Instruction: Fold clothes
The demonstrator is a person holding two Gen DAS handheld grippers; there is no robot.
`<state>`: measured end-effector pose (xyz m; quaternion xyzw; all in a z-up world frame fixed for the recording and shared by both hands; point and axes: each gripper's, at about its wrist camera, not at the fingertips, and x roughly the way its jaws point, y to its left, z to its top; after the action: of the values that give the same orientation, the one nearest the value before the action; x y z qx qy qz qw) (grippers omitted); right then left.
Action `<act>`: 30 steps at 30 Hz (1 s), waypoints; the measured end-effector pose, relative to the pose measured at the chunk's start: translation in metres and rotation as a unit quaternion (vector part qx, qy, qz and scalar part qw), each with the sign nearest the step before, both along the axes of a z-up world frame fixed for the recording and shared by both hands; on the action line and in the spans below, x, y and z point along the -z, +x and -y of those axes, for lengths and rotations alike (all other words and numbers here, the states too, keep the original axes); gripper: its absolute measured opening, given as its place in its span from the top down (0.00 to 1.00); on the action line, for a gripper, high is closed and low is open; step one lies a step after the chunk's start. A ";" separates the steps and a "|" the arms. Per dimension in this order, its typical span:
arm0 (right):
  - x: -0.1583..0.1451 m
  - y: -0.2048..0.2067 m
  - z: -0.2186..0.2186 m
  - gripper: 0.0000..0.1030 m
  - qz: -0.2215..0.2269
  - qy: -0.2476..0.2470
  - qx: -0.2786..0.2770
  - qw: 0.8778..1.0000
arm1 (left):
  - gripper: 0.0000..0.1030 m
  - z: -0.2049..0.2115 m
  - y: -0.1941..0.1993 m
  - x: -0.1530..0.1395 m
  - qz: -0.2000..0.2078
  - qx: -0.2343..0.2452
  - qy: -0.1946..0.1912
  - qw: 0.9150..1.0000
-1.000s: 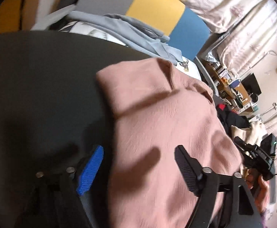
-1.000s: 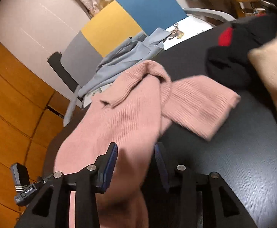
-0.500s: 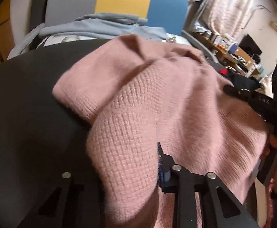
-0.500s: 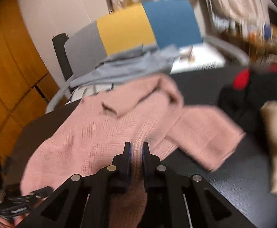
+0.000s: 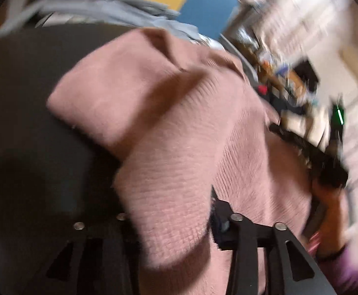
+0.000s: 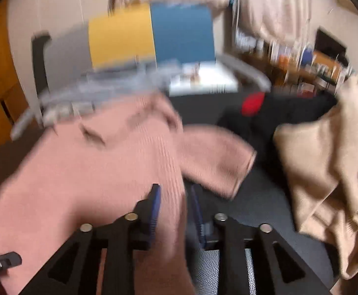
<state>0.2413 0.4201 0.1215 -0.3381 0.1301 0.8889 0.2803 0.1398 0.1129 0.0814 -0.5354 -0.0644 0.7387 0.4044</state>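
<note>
Now both grippers pinch the pink sweater (image 6: 85, 172) on the dark tabletop (image 5: 26, 127): the left gripper (image 5: 169, 211) grips a bunched hem, the right gripper (image 6: 174, 206) an edge. Lifted mid-fold; next, carrying the hem toward the collar.
</note>
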 end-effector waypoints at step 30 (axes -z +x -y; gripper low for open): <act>0.036 -0.038 0.071 0.69 -0.013 -0.060 -0.142 0.988 | 0.80 -0.028 -0.093 0.011 -0.013 -0.087 -0.009 0.996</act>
<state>0.2029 0.3492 0.0853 -0.3572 0.1376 0.9148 0.1292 0.0464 0.1408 0.0700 -0.5218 -0.0987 0.7787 0.3340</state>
